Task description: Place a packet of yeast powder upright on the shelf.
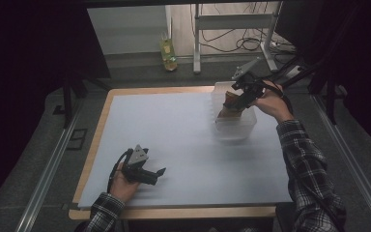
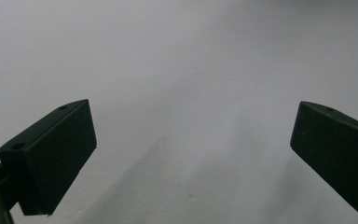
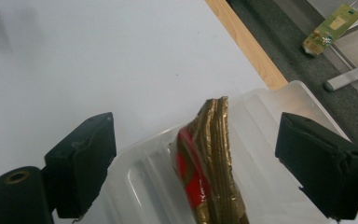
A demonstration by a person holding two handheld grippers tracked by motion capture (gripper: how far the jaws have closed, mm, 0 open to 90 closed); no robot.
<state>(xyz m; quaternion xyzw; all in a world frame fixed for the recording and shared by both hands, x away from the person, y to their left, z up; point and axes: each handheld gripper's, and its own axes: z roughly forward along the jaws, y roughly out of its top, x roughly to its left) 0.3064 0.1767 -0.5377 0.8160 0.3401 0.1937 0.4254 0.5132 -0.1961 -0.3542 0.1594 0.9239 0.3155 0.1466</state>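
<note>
Jaws of the right gripper (image 3: 193, 172) stand spread wide, straddling a gold-and-red packet (image 3: 209, 158) that stands on edge between them in a clear plastic tub (image 3: 279, 93). To grip well, I judge, centre over the packet's edge before closing. Left gripper (image 2: 193, 154), also spread and empty, rests over the white sheet (image 1: 174, 140).

A wooden table (image 1: 98, 140) carries a white sheet (image 1: 183, 145), with a clear plastic tub (image 1: 235, 126) on the sheet.
</note>
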